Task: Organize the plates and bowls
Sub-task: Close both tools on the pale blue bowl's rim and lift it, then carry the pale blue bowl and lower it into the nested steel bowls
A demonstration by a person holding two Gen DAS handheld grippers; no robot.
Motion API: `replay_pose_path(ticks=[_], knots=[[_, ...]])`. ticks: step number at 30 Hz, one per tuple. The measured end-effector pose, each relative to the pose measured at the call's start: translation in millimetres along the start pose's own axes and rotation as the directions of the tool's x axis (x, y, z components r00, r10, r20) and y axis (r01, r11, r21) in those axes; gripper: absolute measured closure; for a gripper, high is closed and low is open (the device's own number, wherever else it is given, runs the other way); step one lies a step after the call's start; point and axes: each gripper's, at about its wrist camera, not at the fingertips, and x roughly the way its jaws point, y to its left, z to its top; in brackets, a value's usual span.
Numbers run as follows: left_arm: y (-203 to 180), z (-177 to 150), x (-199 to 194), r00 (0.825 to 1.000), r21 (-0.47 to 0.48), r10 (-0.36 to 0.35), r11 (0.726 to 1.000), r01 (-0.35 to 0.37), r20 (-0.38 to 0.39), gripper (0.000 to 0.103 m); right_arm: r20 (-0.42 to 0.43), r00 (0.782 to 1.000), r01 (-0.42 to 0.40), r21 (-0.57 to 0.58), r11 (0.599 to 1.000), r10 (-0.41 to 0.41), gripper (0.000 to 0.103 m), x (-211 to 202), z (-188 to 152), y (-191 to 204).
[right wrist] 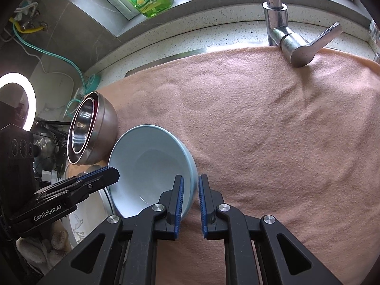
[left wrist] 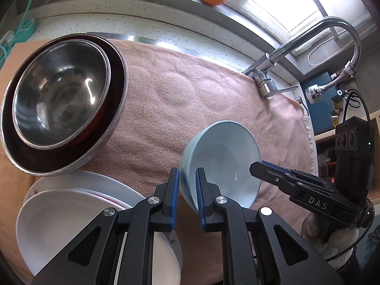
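**Blue bowl held by both grippers over the towel**

You work at a kitchen counter covered with a pink towel [right wrist: 261, 118], with a faucet [right wrist: 282, 30] and a window sill behind it. The blue bowl [left wrist: 223, 163] is tilted, near the middle front of the towel; I cannot tell if its lower edge touches the cloth. To its left stand the nested steel bowls [left wrist: 61, 99], and the white plates [left wrist: 71, 211] lie in front of those.

The risk, as I judge it, is that the bowl slips or swings. Each grip is only on the thin rim, so if one side lets go early, the bowl can turn on the other and drop on the plates or knock the steel bowls.

Your left gripper [left wrist: 187, 185] has its jaws narrow, with the bowl's rim between the blue pads, so it seems to be gripping it. Your right gripper [right wrist: 190, 194] does the same on the opposite rim, one finger inside the bowl and one outside.
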Motion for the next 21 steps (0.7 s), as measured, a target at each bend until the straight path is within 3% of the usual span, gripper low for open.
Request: replay_pose_path(ticks=[12, 21], knots=[[-3.2, -0.3, -0.9, 1.0, 0.007, -0.005, 1.0, 0.005, 0.008, 0.091, 0.006, 1.0, -0.007, 0.011, 1.0, 0.007, 0.092, -2.0, 0.3, 1.2], [2.8, 4.8, -23.1, 0.998, -0.003, -0.02, 1.0, 0.02, 0.059, 0.091, 0.042, 0.999, -0.015, -0.01, 1.0, 0.015, 0.092, -17.6, 6.4, 17.1]])
